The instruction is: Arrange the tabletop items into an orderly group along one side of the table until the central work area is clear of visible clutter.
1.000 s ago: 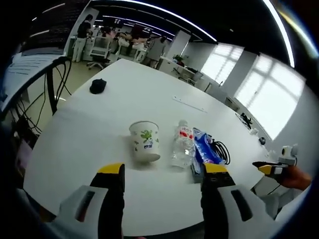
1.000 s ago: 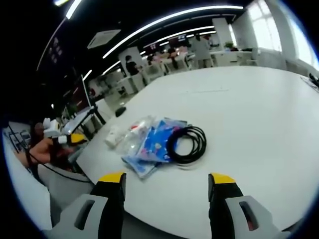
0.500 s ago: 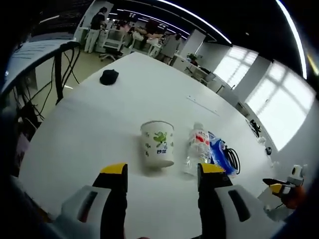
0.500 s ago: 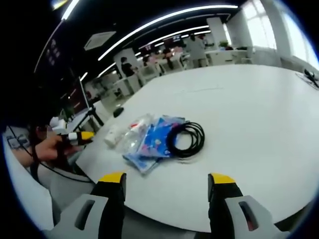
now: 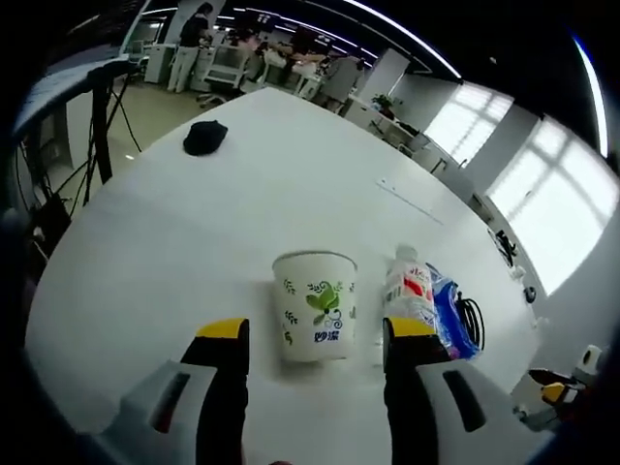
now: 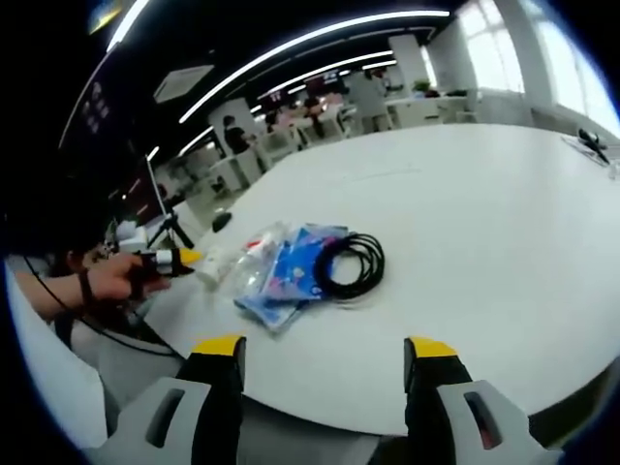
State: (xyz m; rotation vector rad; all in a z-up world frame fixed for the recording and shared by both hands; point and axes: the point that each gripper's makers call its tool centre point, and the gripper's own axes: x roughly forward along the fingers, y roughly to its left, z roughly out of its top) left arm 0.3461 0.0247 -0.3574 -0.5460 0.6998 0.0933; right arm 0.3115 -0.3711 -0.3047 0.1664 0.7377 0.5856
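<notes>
- In the left gripper view my left gripper (image 5: 315,334) has its jaws spread wide with nothing between the pads; the paper cup (image 5: 313,305) stands upright at lower centre of the frame, right in the gap just ahead of the yellow tips.
- Just right of the cup lies a clear water bottle (image 5: 408,294) on its side, and against it a blue packet (image 5: 449,312) with a black cable coil (image 5: 474,320) at its far edge.
- A small black object (image 5: 204,137) sits alone in the upper left, well apart on the white table (image 5: 194,242).
- In the right gripper view my right gripper (image 6: 325,354) is likewise wide apart and empty, low in the frame, short of the pile.
- There the cable coil (image 6: 349,264) lies at centre, overlapping the blue packet (image 6: 291,274), with the bottle (image 6: 250,263) to its left.
- At the left edge of that frame, a hand (image 6: 111,279) holds the other gripper beside the table's edge (image 6: 320,407).
</notes>
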